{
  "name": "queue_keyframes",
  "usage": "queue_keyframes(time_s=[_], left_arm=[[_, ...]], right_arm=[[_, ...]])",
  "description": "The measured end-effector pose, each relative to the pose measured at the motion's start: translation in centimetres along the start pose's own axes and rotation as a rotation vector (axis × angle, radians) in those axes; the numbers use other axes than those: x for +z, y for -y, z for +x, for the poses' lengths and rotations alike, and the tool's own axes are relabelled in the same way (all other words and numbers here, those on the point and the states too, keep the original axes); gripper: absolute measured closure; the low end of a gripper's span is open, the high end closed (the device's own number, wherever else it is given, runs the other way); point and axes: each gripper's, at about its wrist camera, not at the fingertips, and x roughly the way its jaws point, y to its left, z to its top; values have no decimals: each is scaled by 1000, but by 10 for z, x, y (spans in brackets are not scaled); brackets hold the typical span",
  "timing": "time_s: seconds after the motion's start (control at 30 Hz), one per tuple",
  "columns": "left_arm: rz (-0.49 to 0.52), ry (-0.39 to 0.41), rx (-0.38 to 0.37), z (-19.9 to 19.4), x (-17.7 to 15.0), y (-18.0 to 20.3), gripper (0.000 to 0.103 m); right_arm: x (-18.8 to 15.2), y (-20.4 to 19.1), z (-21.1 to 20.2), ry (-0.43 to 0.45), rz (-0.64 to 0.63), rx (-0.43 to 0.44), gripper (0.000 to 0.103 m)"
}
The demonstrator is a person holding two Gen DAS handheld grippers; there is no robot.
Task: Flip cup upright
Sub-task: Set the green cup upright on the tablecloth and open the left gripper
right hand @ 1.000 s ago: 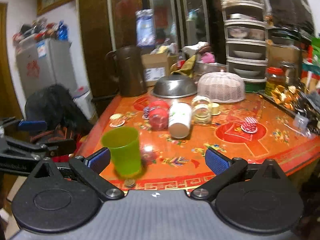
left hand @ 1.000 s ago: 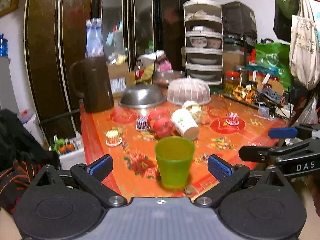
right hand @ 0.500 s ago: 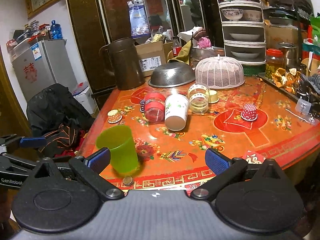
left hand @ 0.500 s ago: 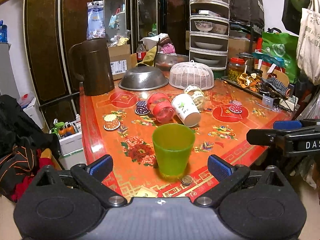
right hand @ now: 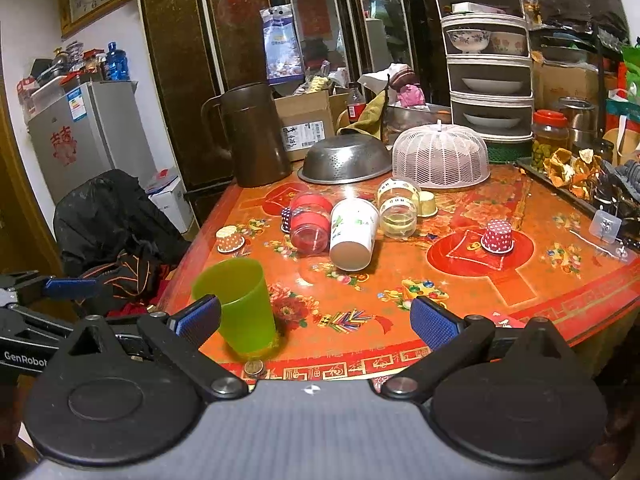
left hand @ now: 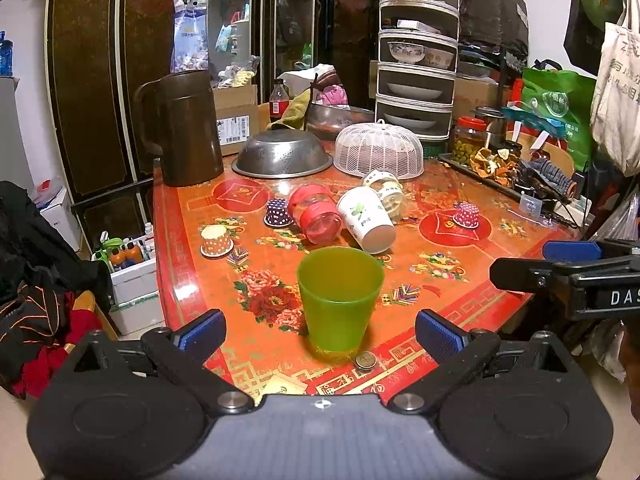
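Both grippers farther from green cup (left hand: 339,299) now.

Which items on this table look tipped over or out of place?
The white cup, the red jar and a clear jar lie on their sides mid-table. The green cup stands upright near the edge, a coin beside it.

Translucent green plastic cup (left hand: 339,298), smooth and faintly glossy, on a table (left hand: 460,280) under a glossy, light-catching printed red cover. Farther back, dull speckled metal in the upturned colander bowl (left hand: 282,157), white plastic lattice in the dome food cover (left hand: 379,151), dark glossy plastic in the tall jug (left hand: 188,128), matt white paper in the tipped cup (left hand: 366,219). Ribbed blue rubbery pads (left hand: 202,328) on matt black plastic gripper fingers, and a small brassy metal coin (left hand: 365,359) near the table's edge.
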Motion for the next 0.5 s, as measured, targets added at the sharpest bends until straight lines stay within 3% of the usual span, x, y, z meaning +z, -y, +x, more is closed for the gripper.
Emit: queue_keyframes(time_s=[0.5], left_arm=[[-17, -8, 1, 1, 0, -3, 1]], right_arm=[[0, 1, 0, 6, 1, 4, 1]])
